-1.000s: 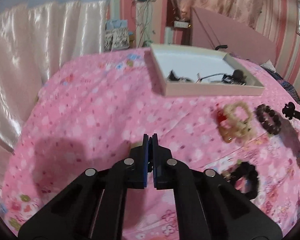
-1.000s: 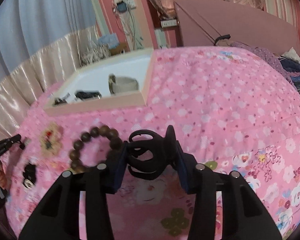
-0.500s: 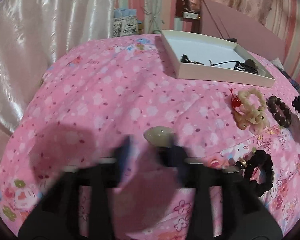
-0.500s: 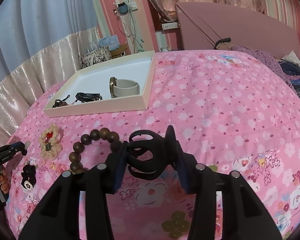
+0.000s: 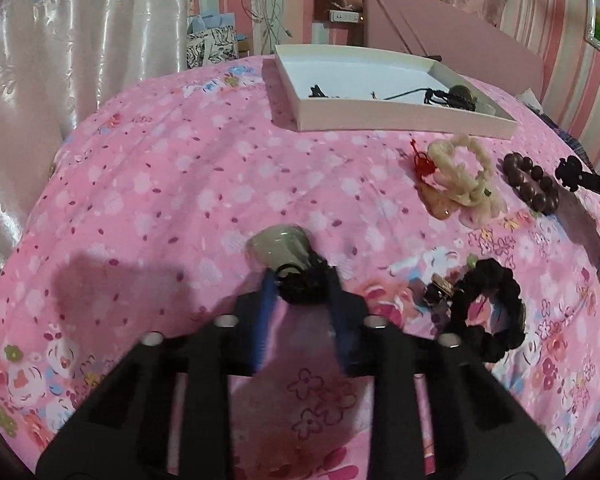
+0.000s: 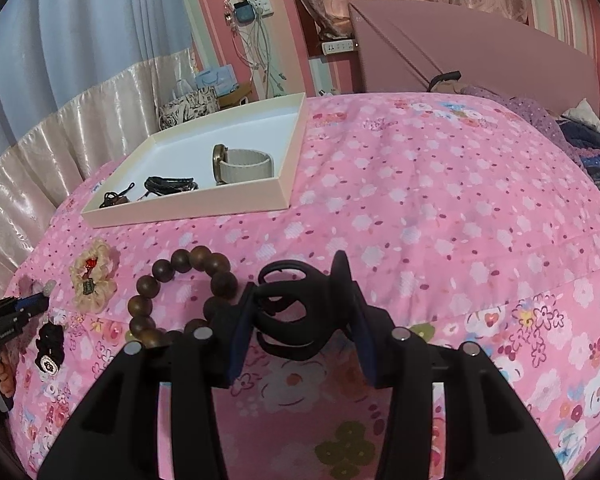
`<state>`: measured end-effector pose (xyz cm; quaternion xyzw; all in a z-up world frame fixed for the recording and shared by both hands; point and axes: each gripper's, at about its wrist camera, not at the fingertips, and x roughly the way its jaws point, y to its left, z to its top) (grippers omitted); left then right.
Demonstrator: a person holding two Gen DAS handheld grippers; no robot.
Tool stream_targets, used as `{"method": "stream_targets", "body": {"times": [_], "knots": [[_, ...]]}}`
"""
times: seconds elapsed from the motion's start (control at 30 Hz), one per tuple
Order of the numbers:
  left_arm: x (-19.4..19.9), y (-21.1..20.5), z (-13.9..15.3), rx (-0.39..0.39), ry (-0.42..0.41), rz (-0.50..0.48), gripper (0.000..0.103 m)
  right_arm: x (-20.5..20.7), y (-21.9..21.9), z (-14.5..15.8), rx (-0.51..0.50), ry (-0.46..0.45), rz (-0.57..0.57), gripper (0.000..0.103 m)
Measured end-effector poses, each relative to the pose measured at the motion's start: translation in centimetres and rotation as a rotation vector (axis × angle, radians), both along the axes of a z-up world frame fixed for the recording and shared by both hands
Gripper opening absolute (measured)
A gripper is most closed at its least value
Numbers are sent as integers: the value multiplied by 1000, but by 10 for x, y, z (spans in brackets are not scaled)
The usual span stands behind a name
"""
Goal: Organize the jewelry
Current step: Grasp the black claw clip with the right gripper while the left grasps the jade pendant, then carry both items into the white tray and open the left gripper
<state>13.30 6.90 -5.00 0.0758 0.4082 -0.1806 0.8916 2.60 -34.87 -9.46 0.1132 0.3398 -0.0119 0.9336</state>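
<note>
My left gripper (image 5: 300, 280) is open over the pink bedspread, its jaws either side of the black cord of a pale jade pendant (image 5: 281, 245). My right gripper (image 6: 296, 312) is shut on a black hair claw clip (image 6: 292, 316), held just above the bed. A white tray (image 5: 404, 118) at the back holds black cords and a watch with a grey band (image 6: 242, 166). On the bed lie a cream bead bracelet with red tassel (image 5: 460, 176), a brown wooden bead bracelet (image 6: 176, 296) and a black braided bracelet (image 5: 488, 312).
The bed is covered in a pink floral spread (image 6: 420, 200). A satin curtain (image 5: 60, 80) hangs to the left, a pink headboard (image 6: 480, 56) stands behind. The tray's rim (image 6: 188, 210) stands a little above the bedspread.
My left gripper has opened and moved forward to the pendant's cord. My right gripper still holds the claw clip and has pulled back a little from the tray.
</note>
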Motion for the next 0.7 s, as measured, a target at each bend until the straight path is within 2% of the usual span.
{"method": "stream_targets", "body": {"times": [0.23,0.37,0.53,0.7], "knots": [[-2,1,19,-28,-64,12,19,-4,4,12,-20,-14,2,45],[6,-11,58,-41,-144,-8,19,-2,5,36,-46,-52,-3,45],[32,-35,111,-73,-255,-13,19,11,18,80,-88,-129,11,45],[65,-56,149,-158,-328,6,19,36,32,115,-84,-204,28,45]]}}
